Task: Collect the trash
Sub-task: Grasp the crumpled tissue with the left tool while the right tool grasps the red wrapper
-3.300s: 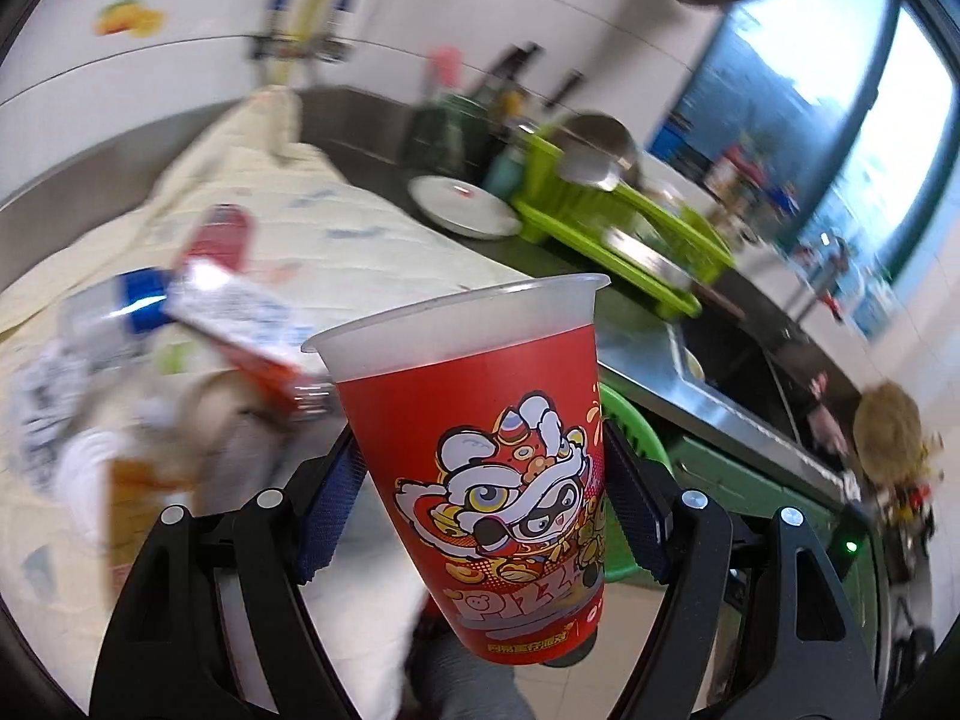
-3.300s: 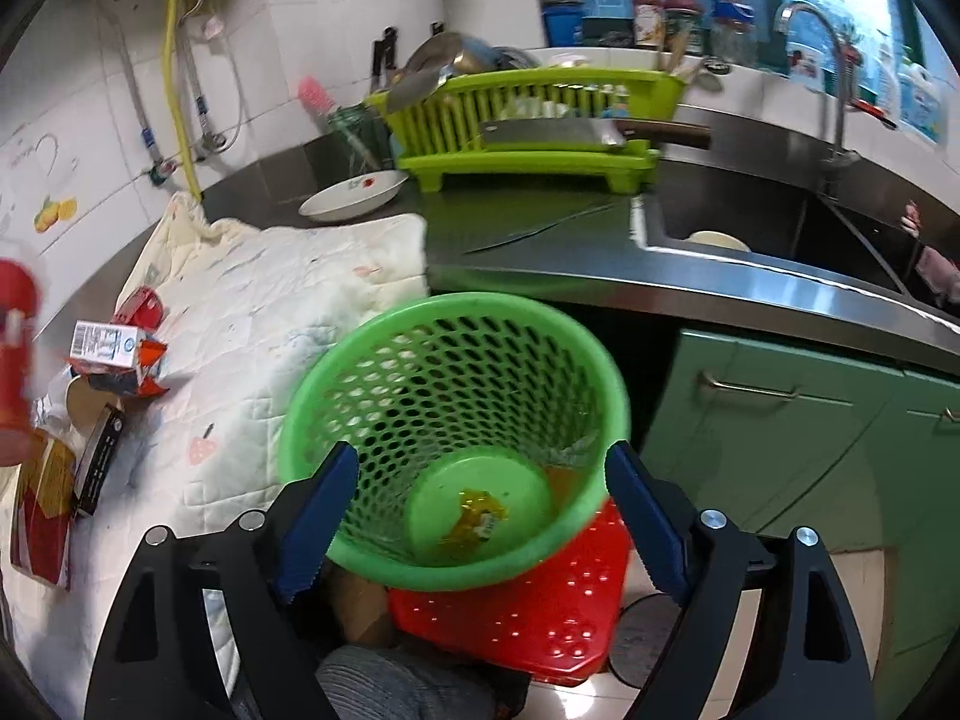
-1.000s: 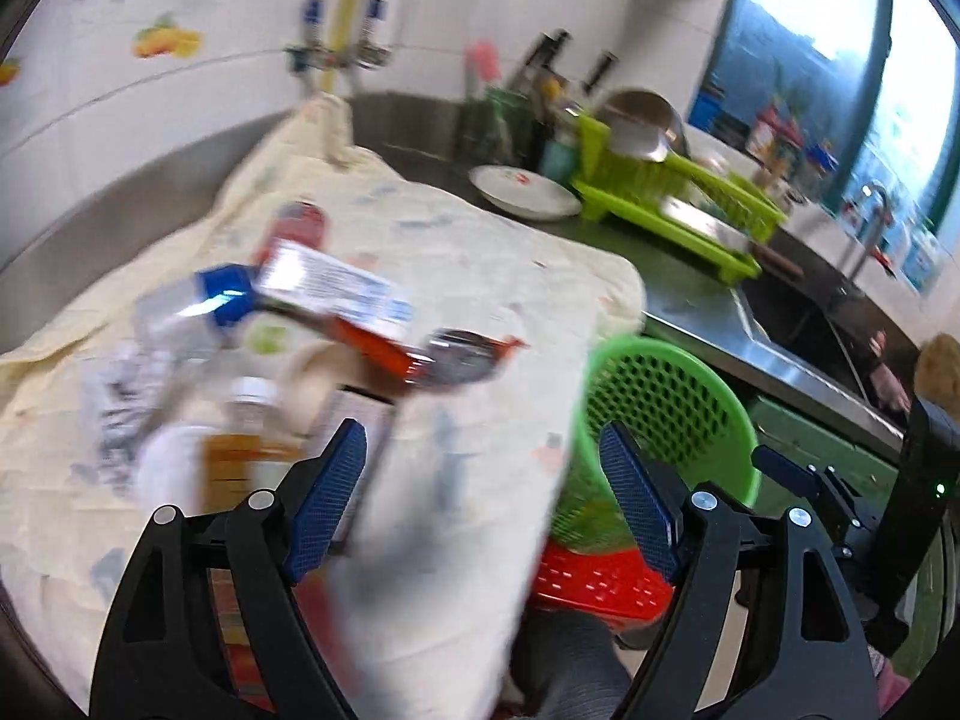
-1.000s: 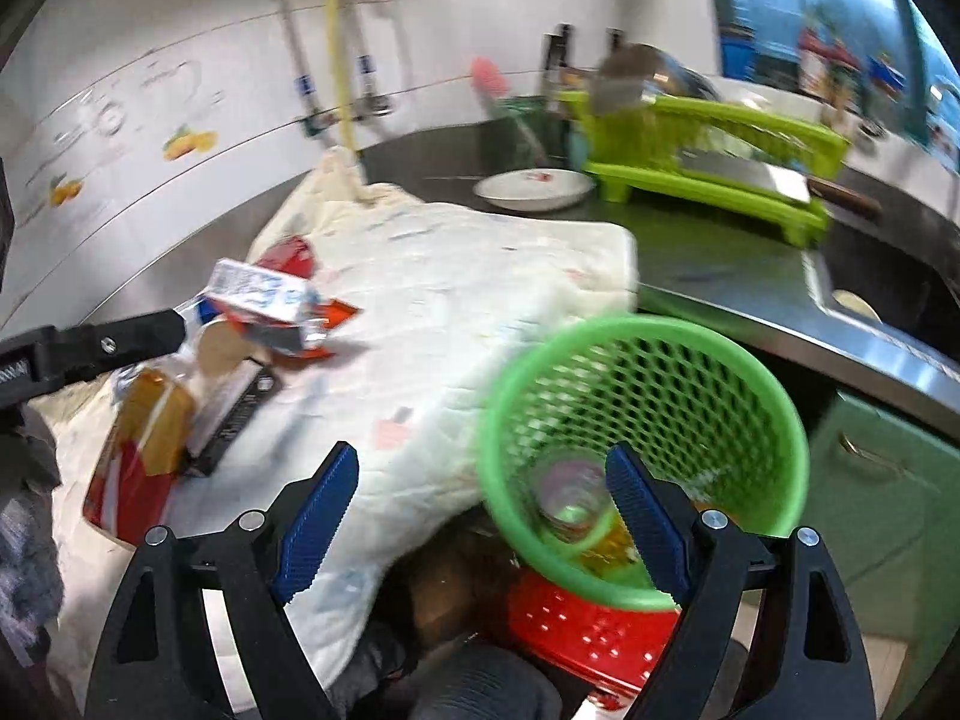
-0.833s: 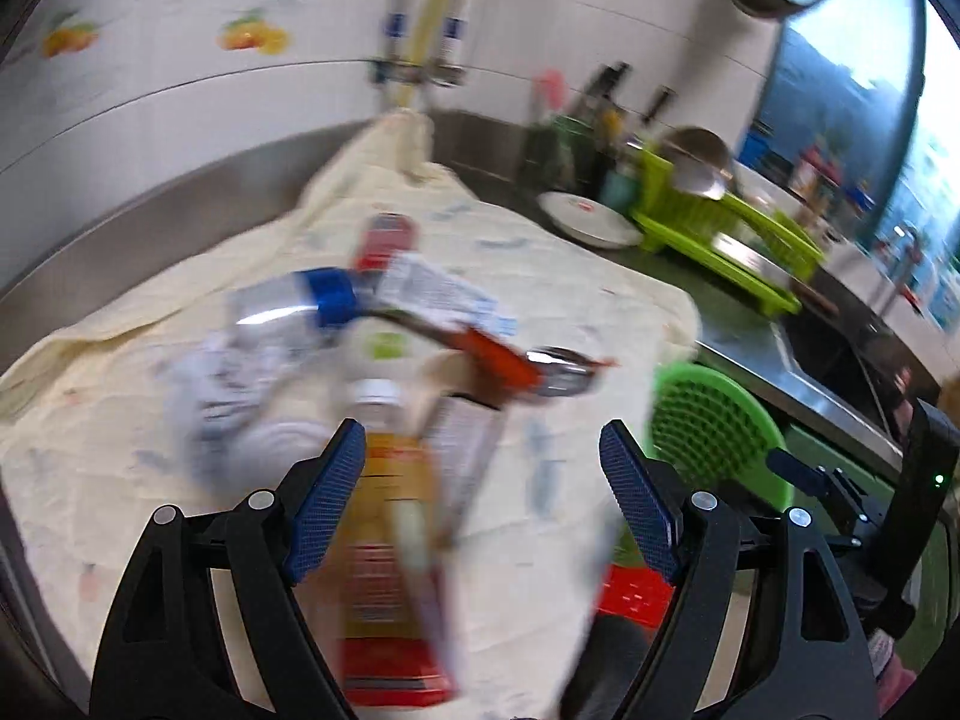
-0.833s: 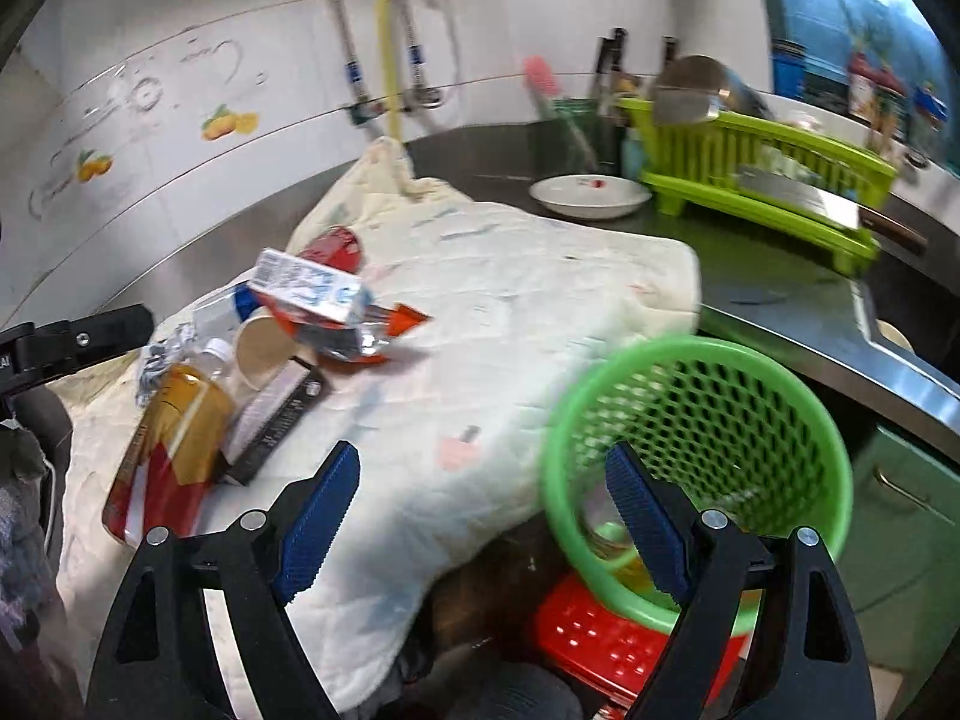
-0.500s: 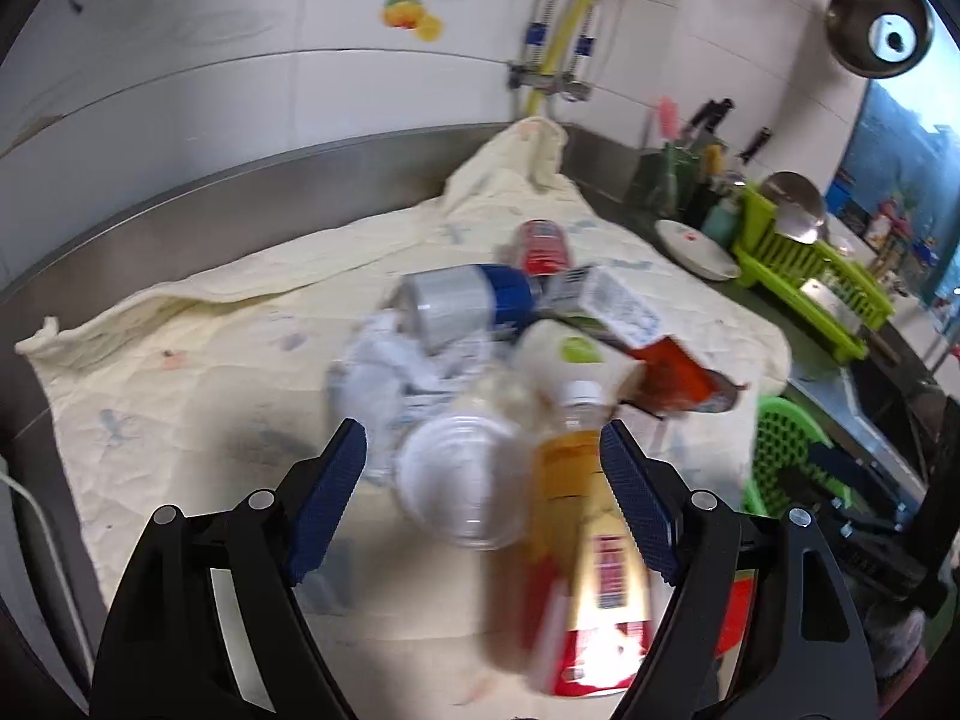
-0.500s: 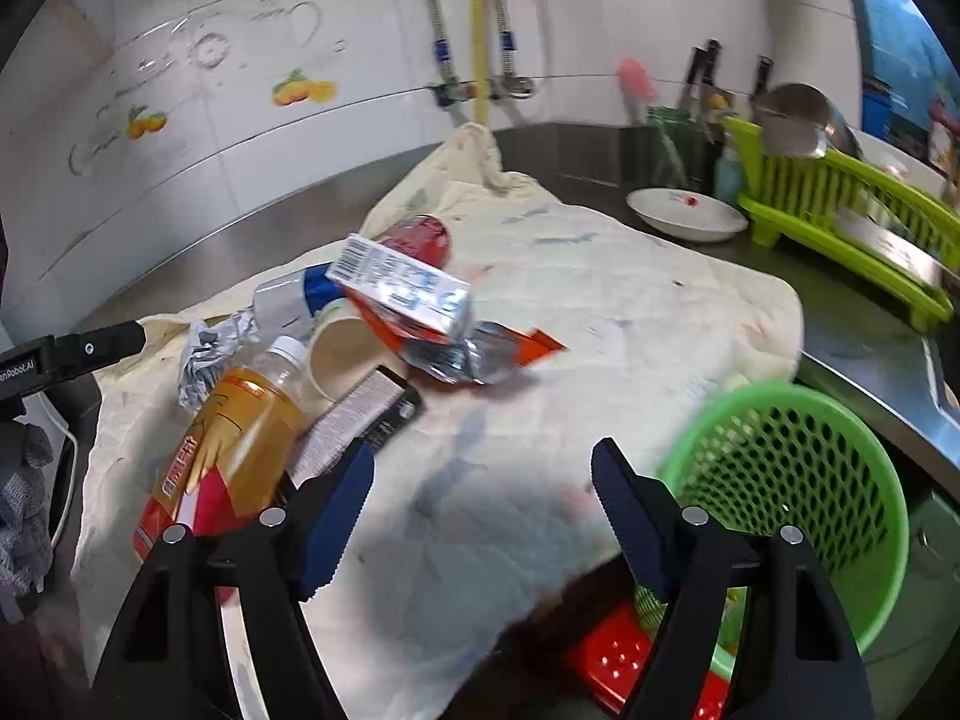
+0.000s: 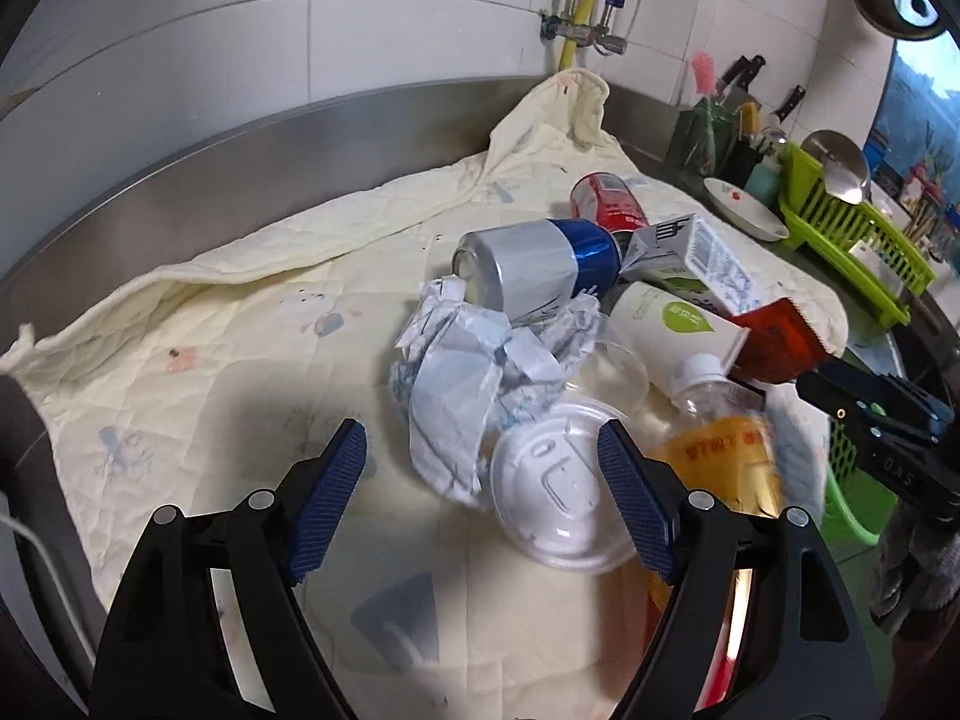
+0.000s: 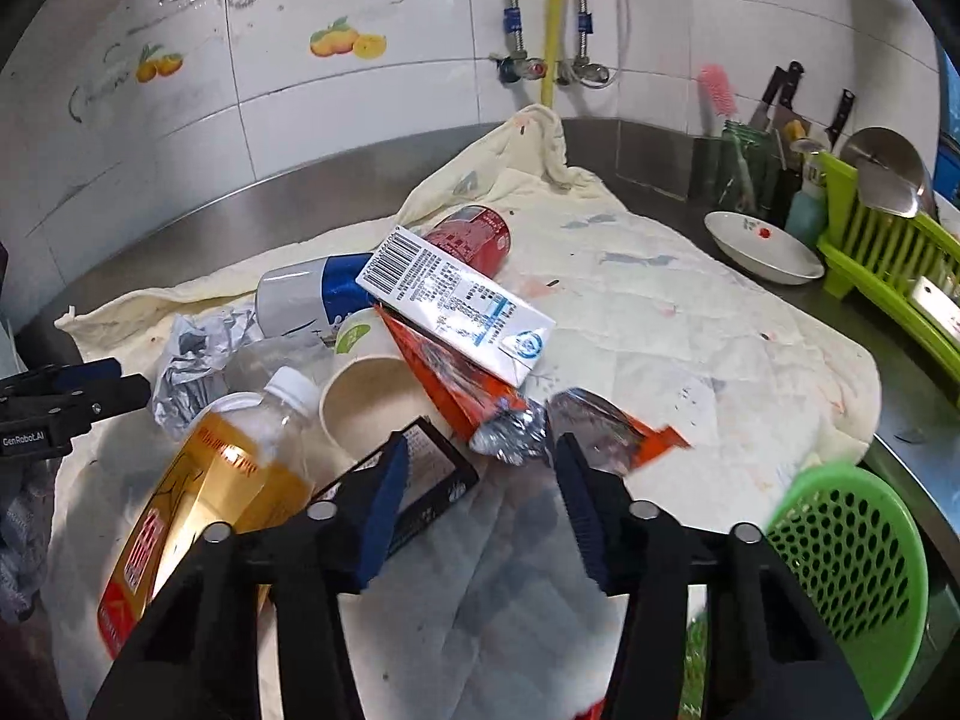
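A pile of trash lies on a cream quilted cloth (image 9: 228, 312). My left gripper (image 9: 480, 480) is open just short of a crumpled paper (image 9: 474, 372) and a white plastic lid (image 9: 558, 498), touching neither. Behind them lie a silver-blue can (image 9: 534, 264), a red can (image 9: 606, 198), a carton (image 10: 456, 300), a paper cup (image 10: 372, 402) and an orange-drink bottle (image 10: 228, 480). My right gripper (image 10: 480, 480) is closing with nothing between its pads; a foil-and-orange wrapper (image 10: 516, 432) lies just beyond its tips, a black packet (image 10: 420, 474) by its left finger. The green basket (image 10: 852, 564) sits low on the right.
The cloth covers a steel counter (image 10: 180, 228) under a tiled wall. At the back right stand a white plate (image 10: 762, 246), a knife holder (image 10: 750, 162) and a green dish rack (image 10: 888, 246). The cloth's right half (image 10: 690, 324) is bare.
Both grippers have swung left from the green basket to the trash pile. The right jaws have narrowed. The red cup the left gripper held earlier is gone from it.
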`<action>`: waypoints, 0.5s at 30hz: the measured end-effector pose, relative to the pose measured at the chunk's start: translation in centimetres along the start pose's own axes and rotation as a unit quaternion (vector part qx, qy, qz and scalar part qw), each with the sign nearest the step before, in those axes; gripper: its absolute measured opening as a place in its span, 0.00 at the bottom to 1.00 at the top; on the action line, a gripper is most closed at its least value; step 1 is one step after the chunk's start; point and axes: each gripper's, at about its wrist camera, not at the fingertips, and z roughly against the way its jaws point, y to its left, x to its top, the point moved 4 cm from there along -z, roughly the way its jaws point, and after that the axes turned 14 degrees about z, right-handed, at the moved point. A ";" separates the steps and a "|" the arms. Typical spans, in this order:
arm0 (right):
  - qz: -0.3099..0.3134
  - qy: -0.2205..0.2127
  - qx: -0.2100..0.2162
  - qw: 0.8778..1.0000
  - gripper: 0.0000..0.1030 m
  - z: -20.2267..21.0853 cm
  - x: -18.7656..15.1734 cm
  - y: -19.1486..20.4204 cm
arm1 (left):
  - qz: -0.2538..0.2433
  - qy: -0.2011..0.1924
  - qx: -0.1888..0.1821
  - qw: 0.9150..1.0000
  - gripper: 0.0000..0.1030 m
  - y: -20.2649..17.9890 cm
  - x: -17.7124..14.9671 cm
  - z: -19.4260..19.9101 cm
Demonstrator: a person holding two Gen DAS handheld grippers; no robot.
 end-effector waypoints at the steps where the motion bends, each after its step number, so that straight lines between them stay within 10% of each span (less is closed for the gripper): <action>1: 0.003 0.001 -0.003 1.000 0.42 -0.3 0.1 0.0 | -0.003 0.002 0.001 1.000 0.76 -0.1 0.1 -0.5; 10: -0.001 0.004 0.006 1.000 0.26 -2.3 1.1 -0.5 | -0.022 0.022 0.012 0.999 0.75 -0.2 1.0 -4.1; 15: -0.003 -0.004 0.012 1.000 0.13 -2.1 1.4 -0.4 | -0.010 0.028 -0.011 1.000 0.53 0.3 1.1 -4.2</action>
